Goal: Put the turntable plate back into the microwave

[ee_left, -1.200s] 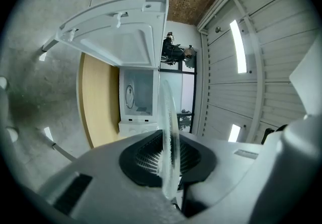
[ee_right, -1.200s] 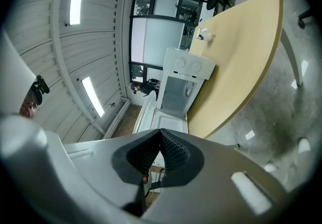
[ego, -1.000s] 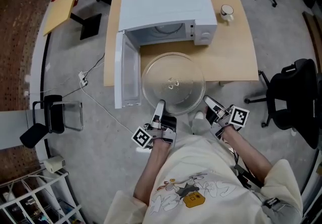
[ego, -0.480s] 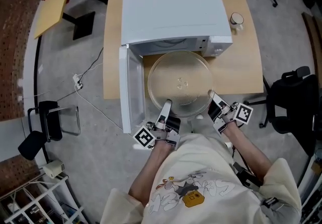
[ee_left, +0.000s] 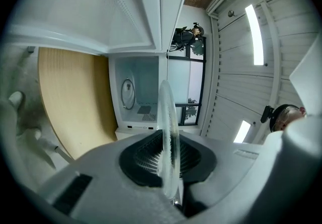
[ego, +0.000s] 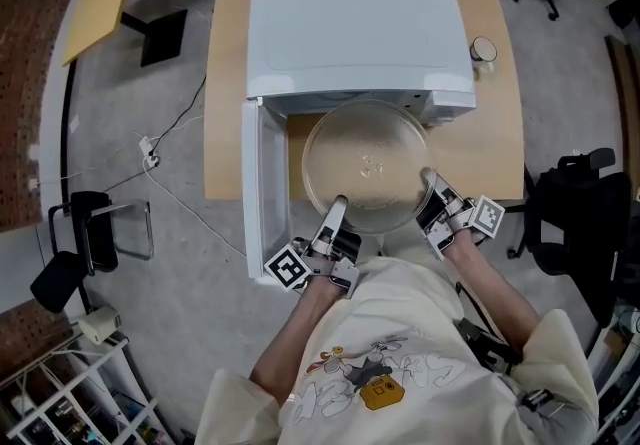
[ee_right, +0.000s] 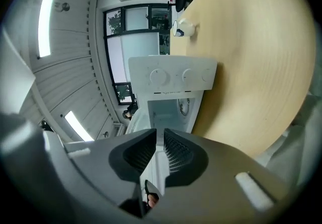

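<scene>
Change: plate (ego: 368, 165) has come nearer the microwave (ego: 355, 33), now at its open mouth.
Left gripper (ego: 337, 205): pinches the plate's rim.
Right gripper (ego: 430, 183): jaws have just been closing and now nip the rim, narrow gap.

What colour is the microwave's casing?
White. The microwave shows best in the head view.

glass plate (ego: 367, 165) (clear), matt wood table (ego: 497, 133)

Microwave (ego: 355, 33) on the counter (ego: 500, 133), its door (ego: 258, 193) swung out to the left. Turntable plate (ego: 368, 168) level before the open cavity, above the counter's front edge. Mug (ego: 483, 50) on the counter — just right of the microwave.
</scene>
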`<state>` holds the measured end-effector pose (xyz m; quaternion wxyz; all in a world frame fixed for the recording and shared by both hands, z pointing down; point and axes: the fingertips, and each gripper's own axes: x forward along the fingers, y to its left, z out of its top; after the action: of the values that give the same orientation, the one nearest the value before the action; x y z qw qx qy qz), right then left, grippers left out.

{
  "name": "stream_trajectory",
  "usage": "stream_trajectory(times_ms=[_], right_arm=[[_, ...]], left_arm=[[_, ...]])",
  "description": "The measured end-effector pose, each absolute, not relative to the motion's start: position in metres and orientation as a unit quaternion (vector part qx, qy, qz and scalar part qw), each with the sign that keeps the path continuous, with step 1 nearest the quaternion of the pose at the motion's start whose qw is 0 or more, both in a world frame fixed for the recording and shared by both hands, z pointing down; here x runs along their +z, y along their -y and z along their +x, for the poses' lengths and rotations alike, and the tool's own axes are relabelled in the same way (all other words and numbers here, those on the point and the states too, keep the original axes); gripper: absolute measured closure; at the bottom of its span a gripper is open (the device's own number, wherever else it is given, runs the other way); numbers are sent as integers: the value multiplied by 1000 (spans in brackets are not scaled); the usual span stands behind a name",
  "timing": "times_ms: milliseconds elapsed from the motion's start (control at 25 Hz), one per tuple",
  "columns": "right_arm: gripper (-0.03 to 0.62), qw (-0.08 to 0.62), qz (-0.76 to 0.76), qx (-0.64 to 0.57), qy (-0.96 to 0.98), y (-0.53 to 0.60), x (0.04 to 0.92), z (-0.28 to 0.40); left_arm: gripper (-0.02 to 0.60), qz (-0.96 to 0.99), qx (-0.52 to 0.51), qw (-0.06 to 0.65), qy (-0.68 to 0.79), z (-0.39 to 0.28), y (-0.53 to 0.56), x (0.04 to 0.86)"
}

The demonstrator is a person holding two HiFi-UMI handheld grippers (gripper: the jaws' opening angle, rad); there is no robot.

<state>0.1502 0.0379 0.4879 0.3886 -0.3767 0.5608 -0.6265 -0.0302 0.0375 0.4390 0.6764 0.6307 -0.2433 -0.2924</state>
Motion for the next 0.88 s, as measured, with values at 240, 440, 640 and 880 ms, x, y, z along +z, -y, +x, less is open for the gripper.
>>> stream_trajectory(times_ms=[240,440,640,880], right_arm=[[539,348,-363,-652,-567,-26,496,152],[540,315,-354,-666,-576,-18,508,149],[540,274,-331,-684,-589,-26,513,136],[498,237,-296,-686,-621,-21,511,121]], left_arm=[[552,601,-315,679,282,-33,-39,459],[552,579,-344,670,312,-41,-35,480],[552,564,-376,653,338,-43,-14,499],[552,556,-408,633,351,-35,29,516]])
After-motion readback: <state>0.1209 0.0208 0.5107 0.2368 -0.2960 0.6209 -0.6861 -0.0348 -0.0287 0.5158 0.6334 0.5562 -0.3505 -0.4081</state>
